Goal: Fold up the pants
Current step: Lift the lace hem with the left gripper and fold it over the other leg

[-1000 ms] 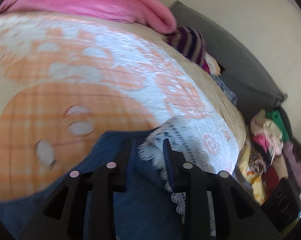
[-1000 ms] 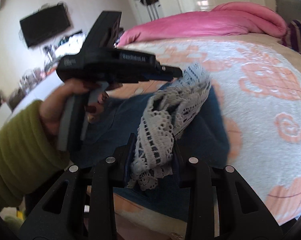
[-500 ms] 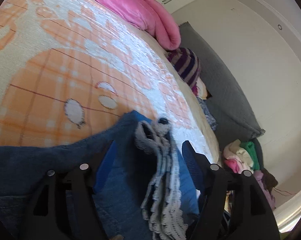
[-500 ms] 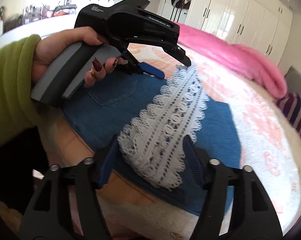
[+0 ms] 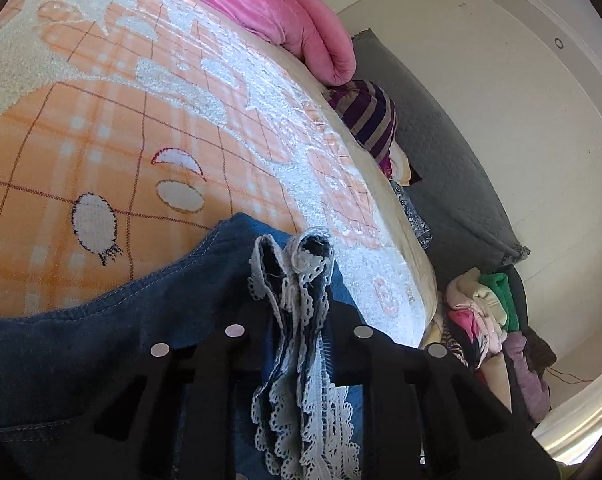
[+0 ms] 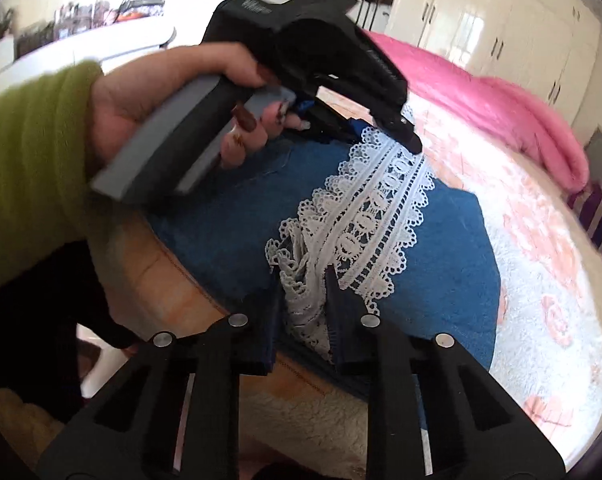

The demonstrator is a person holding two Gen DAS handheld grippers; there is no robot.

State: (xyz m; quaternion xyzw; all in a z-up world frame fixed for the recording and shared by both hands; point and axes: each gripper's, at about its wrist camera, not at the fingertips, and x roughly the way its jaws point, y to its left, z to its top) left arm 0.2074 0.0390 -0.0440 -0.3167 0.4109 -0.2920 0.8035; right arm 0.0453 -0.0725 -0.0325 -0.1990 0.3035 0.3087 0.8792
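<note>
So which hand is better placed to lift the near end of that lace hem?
Probably the right. The right gripper has its jaws closed on the bunched lace hem of the pants near the bed's edge, while the left gripper grips the far end.

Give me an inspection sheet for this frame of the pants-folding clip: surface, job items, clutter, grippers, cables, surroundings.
Surface: bed blanket, orange and white pattern.
Job's things: blue denim pants lying on the blanket near the bed's edge, white lace trim stretched across them.
Clutter: pink duvet and striped cloth at the far end of the bed; clothes pile beside it.
Grippers: left gripper shut on the lace trim at one end; right gripper shut on it at the other.
Cables: nothing seen.
Surroundings: white wardrobes, grey headboard.
</note>
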